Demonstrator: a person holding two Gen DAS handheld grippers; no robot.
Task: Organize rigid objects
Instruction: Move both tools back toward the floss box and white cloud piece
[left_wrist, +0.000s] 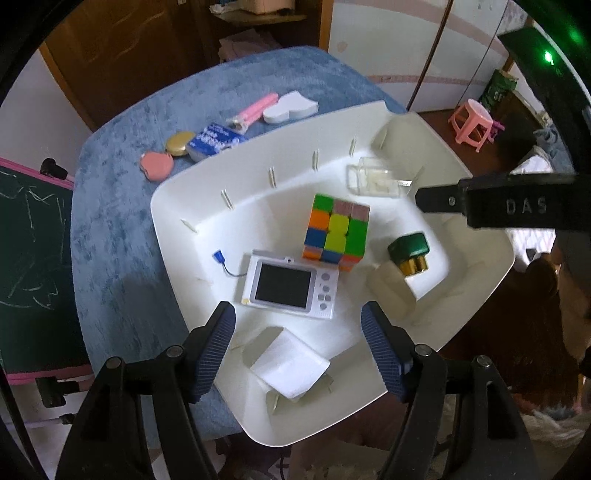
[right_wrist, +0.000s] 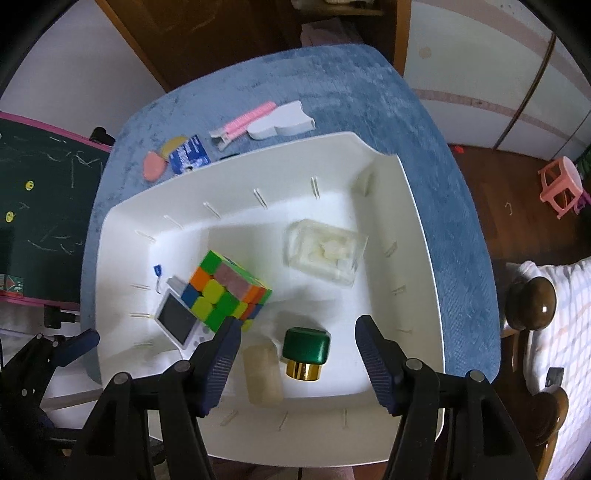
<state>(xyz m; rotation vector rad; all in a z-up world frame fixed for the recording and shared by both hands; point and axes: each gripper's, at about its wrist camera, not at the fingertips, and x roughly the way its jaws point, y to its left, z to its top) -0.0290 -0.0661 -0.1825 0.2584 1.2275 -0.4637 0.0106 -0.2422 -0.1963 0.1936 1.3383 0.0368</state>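
Above the white tray (right_wrist: 413, 236), my left gripper (left_wrist: 297, 347) and right gripper (right_wrist: 297, 354) both hang apart, empty; five loose items (left_wrist: 218, 138) wait far left. Reaching over risks toppling the cube (right_wrist: 229, 295).

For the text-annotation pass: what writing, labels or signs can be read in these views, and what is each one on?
"DAS": raised letters on the black gripper arm at the right edge of the left wrist view.
Blue packet: white print, too blurred to read.
Green bag on the floor: pale letters, cut off and unreadable.
Chalkboard: only scribbles, no words.
Small camera: button marks too small to read.
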